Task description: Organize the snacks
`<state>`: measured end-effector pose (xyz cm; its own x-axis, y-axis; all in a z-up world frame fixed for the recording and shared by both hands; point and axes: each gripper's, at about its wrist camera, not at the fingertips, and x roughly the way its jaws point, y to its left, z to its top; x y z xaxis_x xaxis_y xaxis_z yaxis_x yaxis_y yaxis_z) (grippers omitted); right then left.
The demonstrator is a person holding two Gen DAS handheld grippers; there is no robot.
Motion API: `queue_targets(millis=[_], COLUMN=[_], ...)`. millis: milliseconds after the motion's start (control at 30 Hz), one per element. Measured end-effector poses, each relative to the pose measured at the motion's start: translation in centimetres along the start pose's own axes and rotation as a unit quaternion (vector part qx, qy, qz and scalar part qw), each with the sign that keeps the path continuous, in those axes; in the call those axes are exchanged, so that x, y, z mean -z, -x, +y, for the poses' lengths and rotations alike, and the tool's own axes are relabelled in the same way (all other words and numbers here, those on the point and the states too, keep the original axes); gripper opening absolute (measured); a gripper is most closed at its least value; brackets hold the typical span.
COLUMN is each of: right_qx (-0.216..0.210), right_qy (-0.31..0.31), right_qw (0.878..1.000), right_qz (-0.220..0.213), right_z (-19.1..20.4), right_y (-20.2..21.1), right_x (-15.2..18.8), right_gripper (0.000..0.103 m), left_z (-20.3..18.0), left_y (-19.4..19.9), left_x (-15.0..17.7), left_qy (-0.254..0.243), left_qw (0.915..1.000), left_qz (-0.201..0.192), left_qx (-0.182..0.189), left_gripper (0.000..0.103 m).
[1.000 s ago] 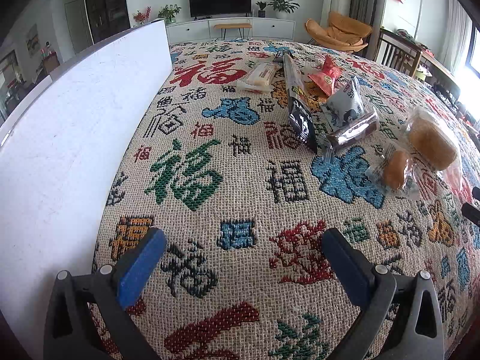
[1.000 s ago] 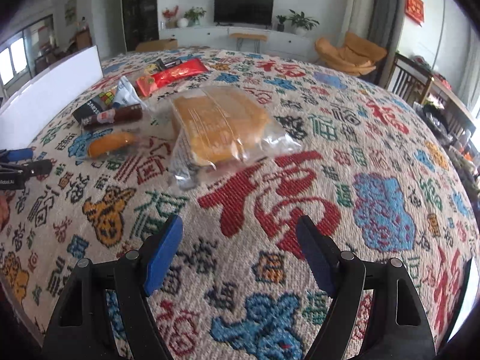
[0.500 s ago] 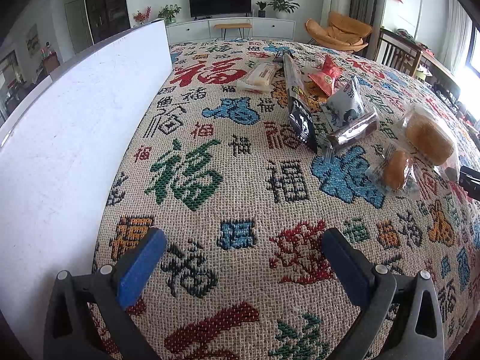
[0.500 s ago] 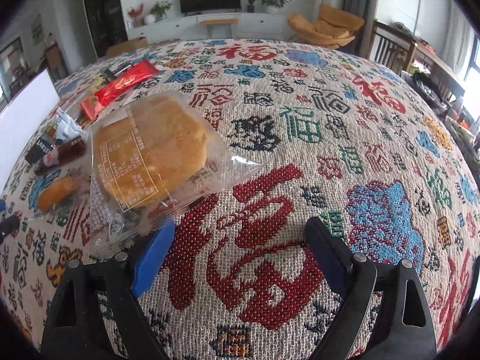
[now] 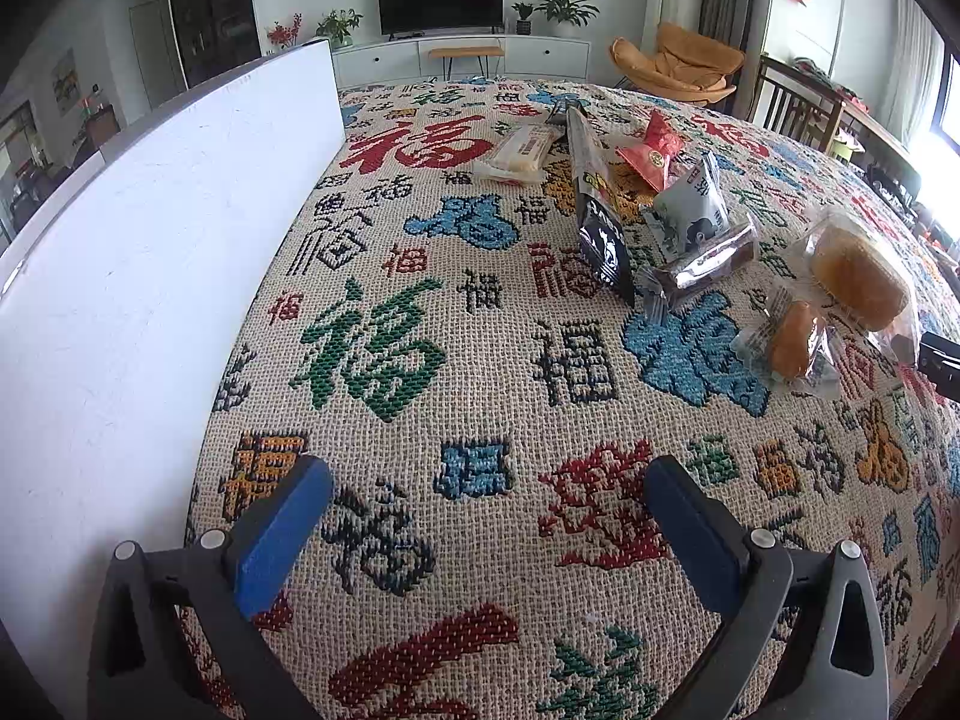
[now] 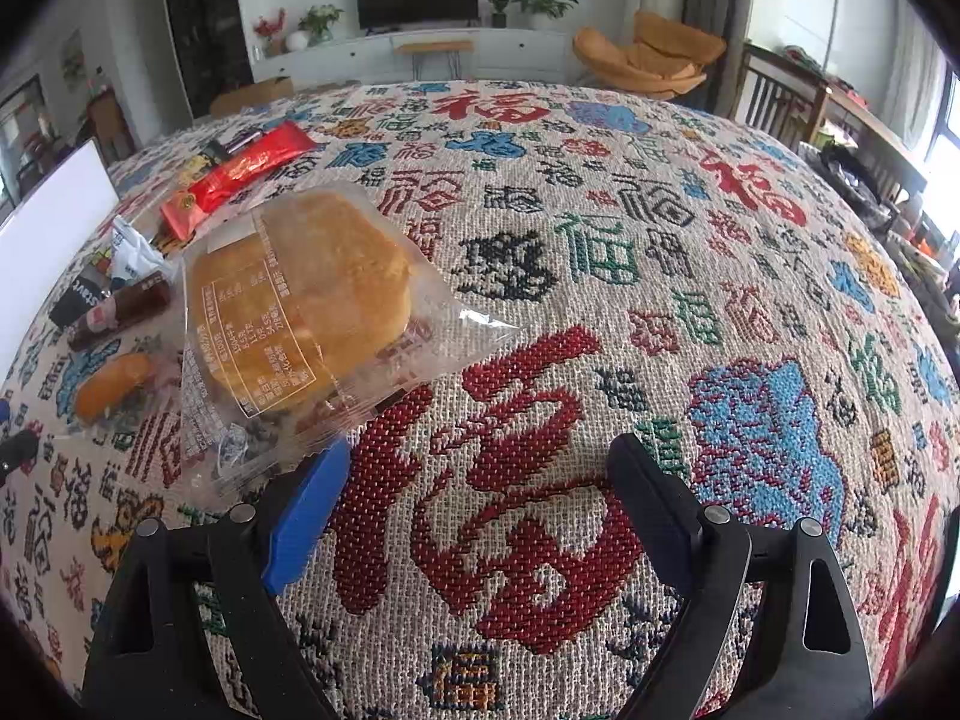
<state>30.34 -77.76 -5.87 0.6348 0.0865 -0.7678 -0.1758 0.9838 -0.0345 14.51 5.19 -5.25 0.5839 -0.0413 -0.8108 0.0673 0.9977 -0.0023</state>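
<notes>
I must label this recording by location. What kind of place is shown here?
Most likely a home living room. A television stands on a long white cabinet with potted plants, an orange lounge chair sits by the curtains, and the snacks lie on a woven tablecloth.

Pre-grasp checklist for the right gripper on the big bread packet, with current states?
1. Right gripper jaws wide: ok.
2. Nothing between the jaws but tablecloth: ok.
3. Big bread packet centred between the jaws: not ok, it sits left of the gap, its corner over the blue left finger.
4. Neighbours clear: ok, the small bun packet and brown bar lie beyond the packet's left edge.
5. Left gripper out of the way, open and empty: ok.
6. Drop-off place in view: cannot tell.
</notes>
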Motion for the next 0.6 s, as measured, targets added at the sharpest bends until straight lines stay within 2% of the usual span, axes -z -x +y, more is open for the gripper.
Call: queue_targets(millis=[600], right_qx=[0.000], right_qy=[-0.001], right_qw=[1.000], right_qz=[0.000], right_z=[-0.01], right_y=[0.03], right_x=[0.01], right_gripper=[0.090], left_z=[-0.02], left_y=[-0.19], left_x=[-0.30], left_qy=[0.007], left_qw=[1.0000], left_qz=[0.004], left_qx=[0.000], left_gripper=[0.103])
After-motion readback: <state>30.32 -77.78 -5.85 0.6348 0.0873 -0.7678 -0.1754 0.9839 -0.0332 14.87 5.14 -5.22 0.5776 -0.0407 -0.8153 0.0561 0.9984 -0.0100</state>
